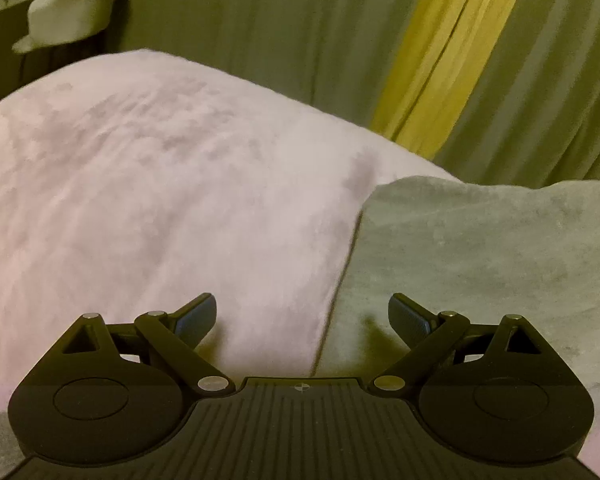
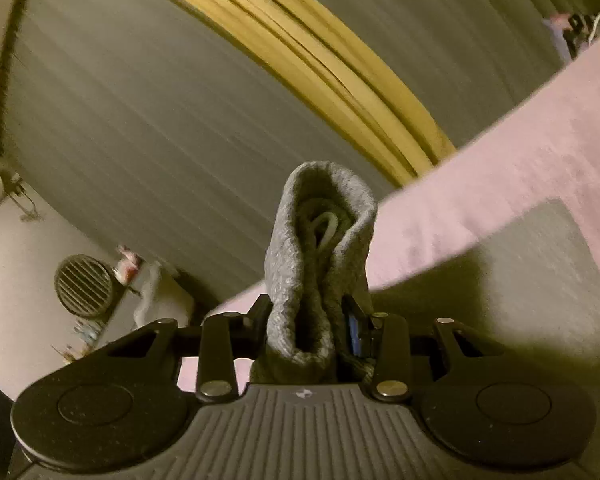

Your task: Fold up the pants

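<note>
The right gripper (image 2: 309,328) pinches a bunched fold of grey knit pants (image 2: 320,248) between its two fingers, and the cloth stands up in a soft loop above the jaws. A thicker hem or band seems to curl inside that loop. The fabric looks light, limp and thick-knit, so it will likely sag and drape rather than hold a shape. It should not slip easily from the rubbery pads. A grip on a hem or waistband edge would probably give the most control.

The left gripper (image 1: 302,318) is spread wide and holds nothing. It points down at the bed, where the rest of the grey pants (image 1: 480,248) lie flat to the right, on a pink fleece blanket (image 1: 140,184). The cloth edge lies just ahead of its open fingers, near enough to take.

Behind the bed hang grey-green curtains (image 1: 260,32) with a yellow stripe (image 1: 444,60). A pale plush toy (image 1: 72,4) sits at the far left. In the right view a round slatted vent (image 2: 83,286) shows on a wall, with small cluttered items, blurred, below and beside it. Nothing lies on the pants.
</note>
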`<action>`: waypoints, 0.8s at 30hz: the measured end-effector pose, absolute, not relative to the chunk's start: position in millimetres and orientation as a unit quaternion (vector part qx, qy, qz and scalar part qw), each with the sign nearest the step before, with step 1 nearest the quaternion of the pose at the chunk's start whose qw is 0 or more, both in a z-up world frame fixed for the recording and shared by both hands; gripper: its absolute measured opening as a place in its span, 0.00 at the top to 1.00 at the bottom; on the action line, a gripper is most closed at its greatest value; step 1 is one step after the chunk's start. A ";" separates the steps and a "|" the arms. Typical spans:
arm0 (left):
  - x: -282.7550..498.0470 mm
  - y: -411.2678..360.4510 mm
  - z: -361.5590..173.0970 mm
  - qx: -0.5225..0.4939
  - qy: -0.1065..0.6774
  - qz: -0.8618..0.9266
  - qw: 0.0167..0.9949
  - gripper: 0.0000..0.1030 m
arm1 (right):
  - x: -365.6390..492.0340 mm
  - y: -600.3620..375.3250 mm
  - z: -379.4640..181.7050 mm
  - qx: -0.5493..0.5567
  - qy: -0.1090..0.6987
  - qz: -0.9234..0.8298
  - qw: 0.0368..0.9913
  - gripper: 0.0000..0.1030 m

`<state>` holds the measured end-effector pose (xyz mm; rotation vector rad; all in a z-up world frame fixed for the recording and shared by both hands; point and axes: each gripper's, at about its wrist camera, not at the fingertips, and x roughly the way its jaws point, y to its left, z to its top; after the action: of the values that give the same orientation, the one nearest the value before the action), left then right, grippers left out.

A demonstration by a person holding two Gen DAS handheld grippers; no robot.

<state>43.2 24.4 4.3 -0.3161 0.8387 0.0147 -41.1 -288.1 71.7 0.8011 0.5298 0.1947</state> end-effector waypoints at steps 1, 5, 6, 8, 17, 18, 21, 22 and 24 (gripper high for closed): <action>43.9 26.3 4.4 -0.158 0.407 0.008 0.900 0.06 | -43.1 -290.3 75.3 0.391 0.246 0.096 0.882 0.65; 45.7 32.4 3.3 -0.177 0.412 0.006 0.894 0.06 | -62.1 -305.7 81.5 0.403 0.219 0.081 0.885 0.65; 46.8 32.7 2.5 -0.177 0.413 0.005 0.893 0.06 | -65.6 -311.1 78.6 0.409 0.217 0.072 0.884 0.65; 48.3 30.9 1.2 -0.172 0.418 0.005 0.892 0.06 | -68.3 -323.5 68.3 0.409 0.225 0.051 0.883 0.65; 47.4 5.4 0.4 -0.094 0.419 -0.014 0.903 0.06 | -75.0 -352.9 5.5 0.253 0.358 -0.134 0.889 0.22; 47.6 0.5 -0.3 -0.080 0.419 -0.018 0.904 0.06 | -76.0 -354.5 5.5 0.265 0.355 -0.124 0.888 0.19; 47.2 -15.3 -2.3 -0.034 0.420 -0.027 0.906 0.06 | -74.9 -347.3 8.5 0.251 0.348 -0.102 0.898 0.08; 46.3 -20.7 -3.1 -0.017 0.419 -0.029 0.907 0.06 | -71.5 -342.7 10.9 0.233 0.346 -0.099 0.903 0.07; 45.0 -28.8 -4.9 0.007 0.417 -0.034 0.908 0.06 | -65.4 -326.8 10.5 0.207 0.349 -0.092 0.909 0.07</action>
<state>45.0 -28.8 -4.9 0.0154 0.8605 -0.0696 -65.4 -326.8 10.5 0.4271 0.7201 -0.1903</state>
